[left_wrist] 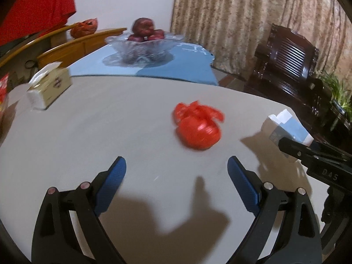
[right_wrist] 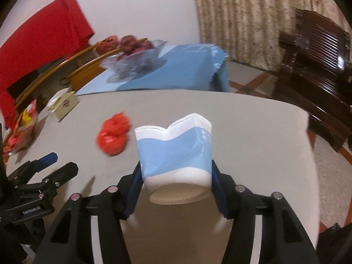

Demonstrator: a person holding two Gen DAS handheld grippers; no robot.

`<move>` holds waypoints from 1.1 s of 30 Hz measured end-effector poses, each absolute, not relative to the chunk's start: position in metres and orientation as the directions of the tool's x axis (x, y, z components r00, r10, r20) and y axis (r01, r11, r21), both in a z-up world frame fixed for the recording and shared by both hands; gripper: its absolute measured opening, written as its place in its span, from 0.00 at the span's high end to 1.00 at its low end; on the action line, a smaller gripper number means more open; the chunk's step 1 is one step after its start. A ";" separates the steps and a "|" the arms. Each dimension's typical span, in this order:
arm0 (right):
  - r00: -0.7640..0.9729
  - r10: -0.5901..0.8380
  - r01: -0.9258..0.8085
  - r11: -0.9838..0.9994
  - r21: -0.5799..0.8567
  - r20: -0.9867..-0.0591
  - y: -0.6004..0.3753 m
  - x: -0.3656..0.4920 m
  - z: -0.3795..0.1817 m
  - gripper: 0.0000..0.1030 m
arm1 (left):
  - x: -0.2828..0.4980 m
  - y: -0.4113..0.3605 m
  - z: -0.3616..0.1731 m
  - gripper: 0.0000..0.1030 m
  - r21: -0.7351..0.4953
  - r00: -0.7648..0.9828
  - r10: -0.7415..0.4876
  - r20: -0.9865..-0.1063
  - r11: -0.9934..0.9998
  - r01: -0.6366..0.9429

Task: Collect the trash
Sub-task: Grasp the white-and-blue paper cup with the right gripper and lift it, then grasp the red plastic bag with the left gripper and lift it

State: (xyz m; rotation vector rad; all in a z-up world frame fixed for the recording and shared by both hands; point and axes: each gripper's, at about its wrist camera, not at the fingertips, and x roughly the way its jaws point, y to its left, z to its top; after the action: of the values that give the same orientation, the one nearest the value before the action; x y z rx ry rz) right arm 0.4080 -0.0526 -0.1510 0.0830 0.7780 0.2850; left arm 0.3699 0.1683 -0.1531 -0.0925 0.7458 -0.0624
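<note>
right gripper point(right_wrist: 176, 177): pinching a paper cup point(right_wrist: 173, 151) by its sides, blue pads pressed on the lower half; cup's lifted a bit off the table, base facing the camera, rim squashed into a dent

left gripper point(left_wrist: 177, 168): fingers spread wide, nothing between them; hanging over the bare white table point(left_wrist: 88, 132)

red bag point(left_wrist: 197, 127): knotted plastic thing lying on the table ahead of the left gripper, a bit right of its centre; not touching either gripper; kinda blurry

cup vs bag: in the right wrist view the bag sits just left of the cup; in the left wrist view the cup shows at the far right edge, well apart from the bag

tissue box point(left_wrist: 49, 85): far left side of the table, tissue poking out the top

glass bowl point(left_wrist: 144, 44): back on the blue cloth point(left_wrist: 187, 66); dark red fruit piled in it

background: patterned curtain point(left_wrist: 242, 17), dark wooden chair point(left_wrist: 288, 59) on the right
</note>
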 end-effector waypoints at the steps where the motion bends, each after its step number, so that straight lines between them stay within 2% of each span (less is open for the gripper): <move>1: 0.679 0.274 -0.213 0.961 0.174 -0.681 -0.057 0.411 -0.152 0.45 | 0.377 0.163 -0.154 0.12 -0.104 0.731 -0.093 -0.676 0.994 0.031; 9: 0.688 0.232 -0.161 0.973 0.167 -0.688 -0.080 0.429 -0.159 0.45 | 0.443 0.138 -0.168 0.13 -0.082 0.671 -0.091 -0.736 0.996 0.046; 12: 0.685 0.237 -0.160 0.971 0.175 -0.689 -0.081 0.428 -0.164 0.45 | 0.459 0.135 -0.175 0.23 -0.088 0.630 -0.107 -0.769 0.994 0.061; 14: 0.682 0.243 -0.162 0.970 0.181 -0.690 -0.081 0.427 -0.166 0.45 | 0.463 0.133 -0.178 0.26 -0.069 0.621 -0.091 -0.779 0.996 0.058; 16: 0.681 0.247 -0.164 0.969 0.186 -0.690 -0.081 0.424 -0.166 0.45 | 0.464 0.131 -0.178 0.44 -0.059 0.624 -0.086 -0.776 0.996 0.064; 19: 0.684 0.252 -0.170 0.968 0.187 -0.684 -0.080 0.418 -0.162 0.45 | 0.463 0.136 -0.176 0.58 -0.070 0.629 -0.090 -0.772 0.996 0.056; 25: 0.713 0.260 -0.176 0.965 0.193 -0.651 -0.088 0.394 -0.141 0.45 | 0.436 0.134 -0.167 0.60 -0.104 0.643 -0.109 -0.758 0.994 0.045; 33: 0.737 0.274 -0.173 0.960 0.218 -0.618 -0.104 0.347 -0.117 0.45 | 0.369 0.101 -0.136 0.61 -0.087 0.686 -0.142 -0.714 0.990 0.115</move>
State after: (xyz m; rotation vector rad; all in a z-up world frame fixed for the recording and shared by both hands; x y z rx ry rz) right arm 0.3474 -0.1038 -0.1168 0.1501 0.7002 0.2464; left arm 0.3691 0.1011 -0.1359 -0.0357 0.8025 -0.1444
